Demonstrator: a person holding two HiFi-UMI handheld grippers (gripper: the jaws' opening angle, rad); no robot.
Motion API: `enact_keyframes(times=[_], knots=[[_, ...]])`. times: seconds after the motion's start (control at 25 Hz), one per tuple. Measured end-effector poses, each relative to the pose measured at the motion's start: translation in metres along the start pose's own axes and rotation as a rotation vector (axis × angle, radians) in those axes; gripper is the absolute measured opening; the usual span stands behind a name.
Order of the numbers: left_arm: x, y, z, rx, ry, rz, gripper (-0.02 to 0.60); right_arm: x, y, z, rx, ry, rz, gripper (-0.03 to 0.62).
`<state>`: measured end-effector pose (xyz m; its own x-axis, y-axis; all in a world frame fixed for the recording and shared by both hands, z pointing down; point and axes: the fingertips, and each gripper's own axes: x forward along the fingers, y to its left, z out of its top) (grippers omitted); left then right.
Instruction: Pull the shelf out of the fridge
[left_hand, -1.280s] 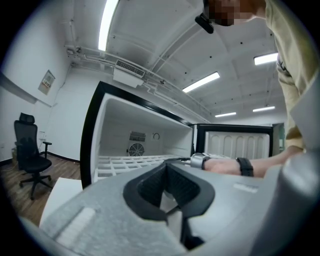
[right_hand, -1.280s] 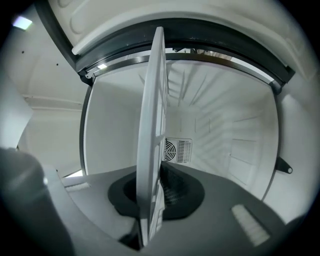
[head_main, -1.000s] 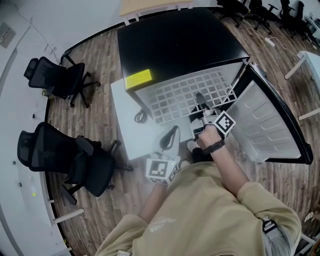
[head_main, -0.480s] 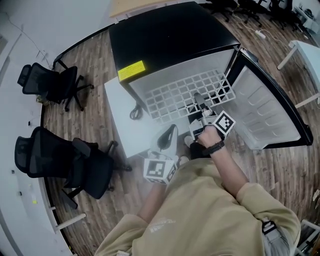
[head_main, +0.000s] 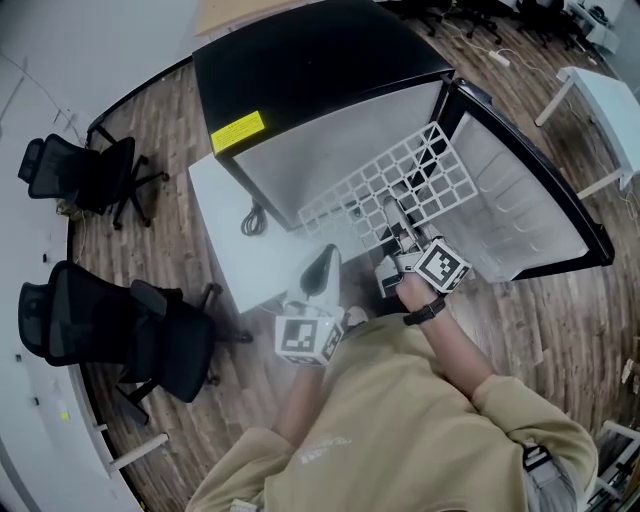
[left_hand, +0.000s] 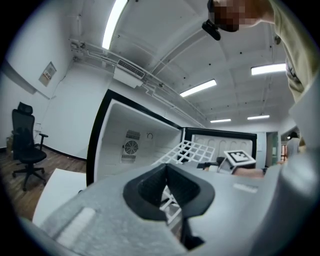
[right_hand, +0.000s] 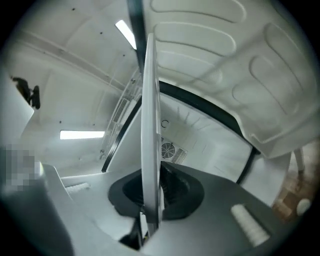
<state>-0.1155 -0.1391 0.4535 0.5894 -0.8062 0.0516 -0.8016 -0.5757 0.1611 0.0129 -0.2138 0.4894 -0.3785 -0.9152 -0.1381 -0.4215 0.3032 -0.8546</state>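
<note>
Long ceiling lights (left_hand: 114, 22) make my room bright. Edges bend and go dark; my left gripper (left_hand: 167, 169) looks blurry.

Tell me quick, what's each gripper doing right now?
Left gripper: closed, holding nothing.
Right gripper: closed on the shelf.

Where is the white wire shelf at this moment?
Head view, right of centre: the shelf tilts partly out of the open fridge, beside its open door, its near edge clamped in the right gripper.
</note>
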Motion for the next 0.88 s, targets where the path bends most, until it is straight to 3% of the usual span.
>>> enact_keyframes(times=[0.2, 0.32, 0.6, 0.88], knots=[[0.004, 0.005, -0.001, 0.015, 0.005, 0.048, 0.002, -0.012, 0.035, 0.018, -0.482, 0.021, 0.018, 0.021], [0.011, 0.009, 0.007, 0.033, -0.011, 0.089, 0.002, -0.013, 0.057, 0.029, -0.678, 0.009, 0.082, 0.021], [0.036, 0.019, 0.020, 0.060, -0.025, 0.203, 0.002, -0.016, 0.073, 0.047, -0.896, 0.070, 0.119, 0.021], [0.059, -0.014, 0.034, 0.093, -0.053, 0.242, 0.002, -0.034, 0.064, 0.080, -1.047, 0.123, 0.099, 0.021]])
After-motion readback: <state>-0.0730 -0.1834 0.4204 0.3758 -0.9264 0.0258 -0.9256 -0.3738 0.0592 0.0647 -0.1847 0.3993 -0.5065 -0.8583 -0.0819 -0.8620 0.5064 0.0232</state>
